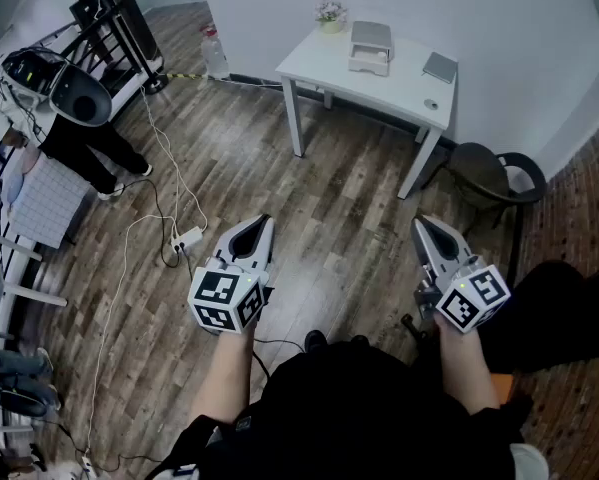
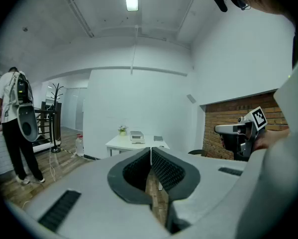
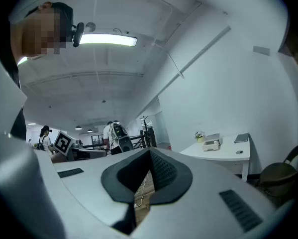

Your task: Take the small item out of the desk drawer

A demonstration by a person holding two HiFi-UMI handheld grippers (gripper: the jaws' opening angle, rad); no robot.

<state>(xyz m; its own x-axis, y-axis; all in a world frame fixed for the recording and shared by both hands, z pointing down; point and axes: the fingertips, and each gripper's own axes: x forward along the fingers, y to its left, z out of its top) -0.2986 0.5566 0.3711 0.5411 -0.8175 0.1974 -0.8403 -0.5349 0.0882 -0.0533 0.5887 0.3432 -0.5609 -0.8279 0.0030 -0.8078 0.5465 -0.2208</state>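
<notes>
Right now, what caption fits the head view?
Both shut and empty, the left gripper and right gripper point toward a white table.

The desk drawer [image 1: 369, 46] was a small, pale grey and white box. It stood upright on the white table [image 1: 404, 88], towards the back edge by the wall, with a little potted flower [image 1: 330, 14] just beside it. From that far off, whether it was shut and what it held could not be told.

A black chair [image 1: 487, 171] stands at my right. A white power strip [image 1: 187, 238] lies on the wood floor [image 1: 349, 203].
</notes>
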